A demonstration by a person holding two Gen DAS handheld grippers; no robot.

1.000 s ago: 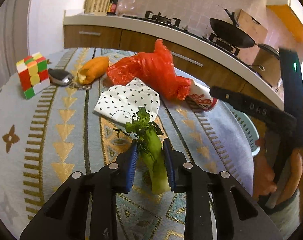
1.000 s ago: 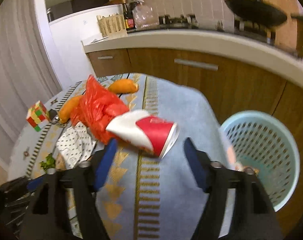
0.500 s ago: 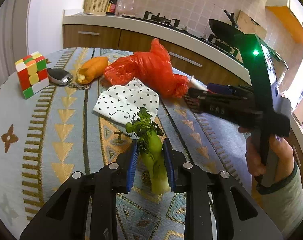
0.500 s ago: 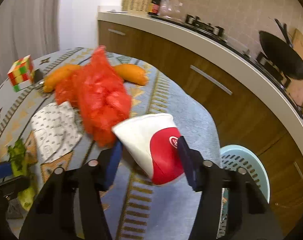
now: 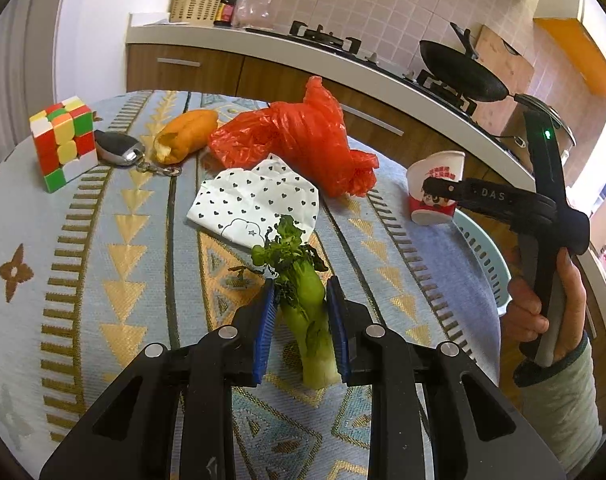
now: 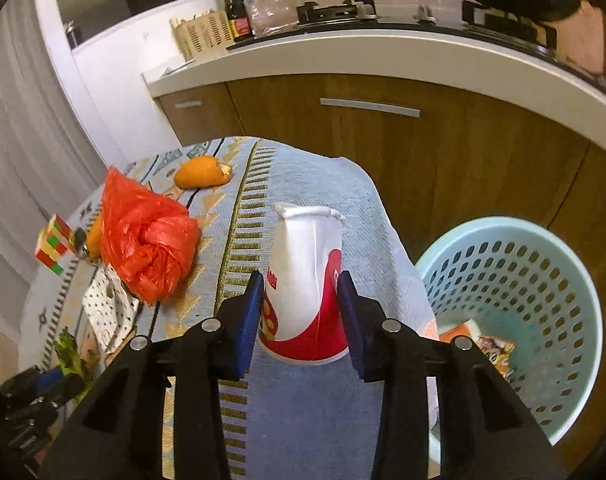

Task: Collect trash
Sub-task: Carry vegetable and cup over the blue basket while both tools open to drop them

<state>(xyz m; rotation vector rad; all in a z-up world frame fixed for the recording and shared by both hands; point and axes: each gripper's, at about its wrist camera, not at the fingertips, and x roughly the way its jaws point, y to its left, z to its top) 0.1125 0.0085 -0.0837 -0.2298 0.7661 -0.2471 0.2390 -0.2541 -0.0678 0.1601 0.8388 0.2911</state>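
Patterned tablecloth (image 5: pixel 83 248) under red bag (image 5: pixel 303 140), napkin (image 5: pixel 255 200)

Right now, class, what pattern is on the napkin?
Small black hearts on white napkin, clearest in the left wrist view.

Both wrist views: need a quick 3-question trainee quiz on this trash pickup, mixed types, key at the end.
1. True or false: the basket is empty.
2. What sits between the left gripper's pads?
A) vegetable stalk
B) red bag
C) napkin
3. Fill in: the right gripper is closing on the paper ____.

Key: 1 false, wrappers lie inside; 2 A; 3 cup.
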